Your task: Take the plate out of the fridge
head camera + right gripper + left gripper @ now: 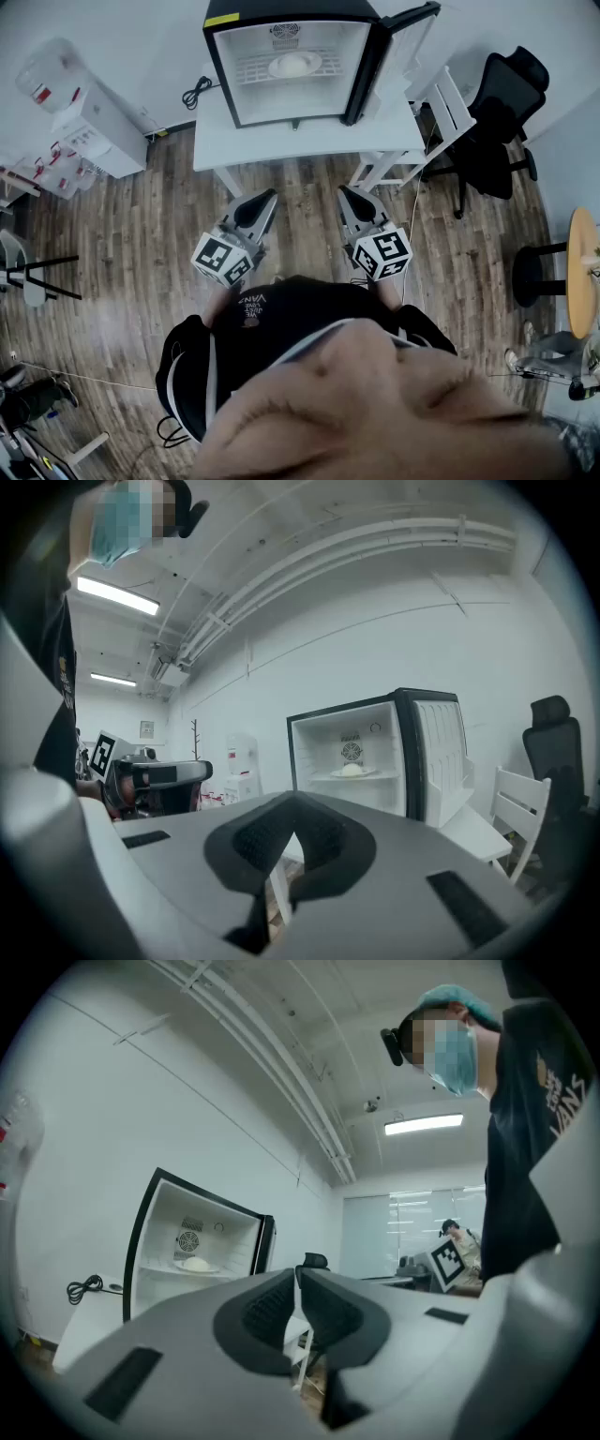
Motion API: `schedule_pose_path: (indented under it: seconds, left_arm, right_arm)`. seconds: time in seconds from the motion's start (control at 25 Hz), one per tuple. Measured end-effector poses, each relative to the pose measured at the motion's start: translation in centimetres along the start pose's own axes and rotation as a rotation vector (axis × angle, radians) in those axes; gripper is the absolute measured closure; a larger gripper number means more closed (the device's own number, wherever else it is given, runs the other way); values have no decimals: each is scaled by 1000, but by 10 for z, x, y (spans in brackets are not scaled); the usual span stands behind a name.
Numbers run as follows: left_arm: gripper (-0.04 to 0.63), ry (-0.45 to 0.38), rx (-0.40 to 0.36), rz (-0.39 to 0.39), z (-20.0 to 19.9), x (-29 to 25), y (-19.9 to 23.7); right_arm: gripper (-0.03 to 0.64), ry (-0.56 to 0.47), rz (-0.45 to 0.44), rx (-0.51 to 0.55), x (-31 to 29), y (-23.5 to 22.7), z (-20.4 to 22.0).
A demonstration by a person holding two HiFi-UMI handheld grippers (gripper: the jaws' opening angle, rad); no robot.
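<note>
Head view: the fridge [217,56] is seen open on the white surface [309,141]. The plate [293,66] lies on its wire shelf [251,71], with something pale heaped on it. The left tongs [261,202] and right tongs [352,202] are held level, well short of the surface.

Left gripper view: the left tongs are closed tip to tip with nothing between them. The plate lies ahead, to the left.

Right gripper view: the right tongs are likewise closed and empty. The approach is judged not yet begun. One pair of tongs should be opened before the shelf is reached, then the plate's rim taken and kept level so that the heap is not tipped.
</note>
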State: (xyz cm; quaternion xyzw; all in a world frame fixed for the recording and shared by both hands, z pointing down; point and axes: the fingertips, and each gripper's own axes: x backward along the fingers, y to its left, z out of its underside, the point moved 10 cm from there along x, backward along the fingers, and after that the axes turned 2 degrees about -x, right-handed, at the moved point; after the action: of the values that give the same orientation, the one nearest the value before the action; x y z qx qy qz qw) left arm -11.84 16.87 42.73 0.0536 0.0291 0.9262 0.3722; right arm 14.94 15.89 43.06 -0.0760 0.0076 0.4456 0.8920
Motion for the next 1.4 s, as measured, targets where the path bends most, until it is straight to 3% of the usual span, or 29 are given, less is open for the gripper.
schedule_pose_path:
  seconds: [0.4, 0.84, 1.08, 1.4]
  left_arm:
    - [565, -9, 0, -25, -1, -1, 1]
    - [565, -32, -24, -89, 6, -3, -20]
    - [565, -39, 4, -125, 15, -1, -36]
    - [565, -35, -2, -134, 17, -12, -23]
  right_arm:
    - [604, -60, -15, -45, -3, -9, -2]
    - [604, -54, -61, -29, 7, -25, 1]
    - [604, -41, -94, -27, 13, -29, 6]
    - [604, -38, -110, -28, -1, -39, 4]
